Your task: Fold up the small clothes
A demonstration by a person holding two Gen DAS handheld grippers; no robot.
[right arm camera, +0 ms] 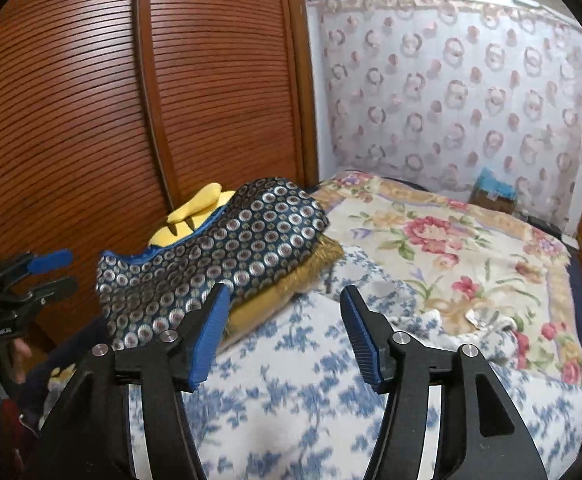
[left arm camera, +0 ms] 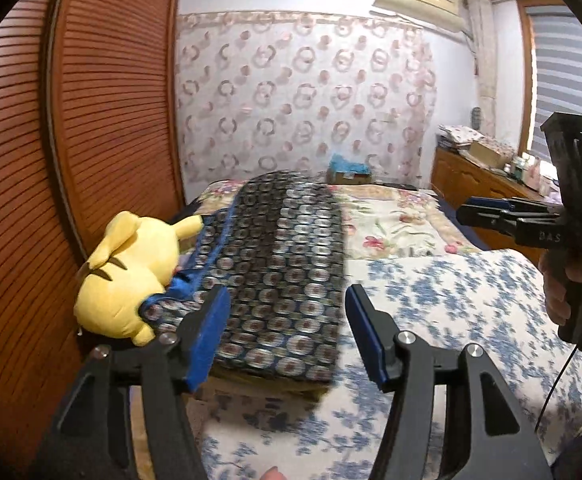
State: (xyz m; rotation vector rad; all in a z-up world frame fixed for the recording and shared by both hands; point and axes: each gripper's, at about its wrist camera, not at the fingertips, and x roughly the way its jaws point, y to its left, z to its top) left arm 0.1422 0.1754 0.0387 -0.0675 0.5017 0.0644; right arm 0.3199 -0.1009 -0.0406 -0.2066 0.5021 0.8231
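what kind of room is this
Most likely a home bedroom: a bed under floral quilts, a louvred wooden wardrobe door beside it, and a yellow plush toy lying against the patterned cushion.

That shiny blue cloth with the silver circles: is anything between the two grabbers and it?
Nothing visible. The patterned cloth lies folded on the bed, leaning against a yellow plush toy on its far side. The left gripper and right gripper both hang open and empty in front of it.

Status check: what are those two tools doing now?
Left tool open, empty. Right tool open, empty. Patterned garment folded on bed. Yellow plush beside it.
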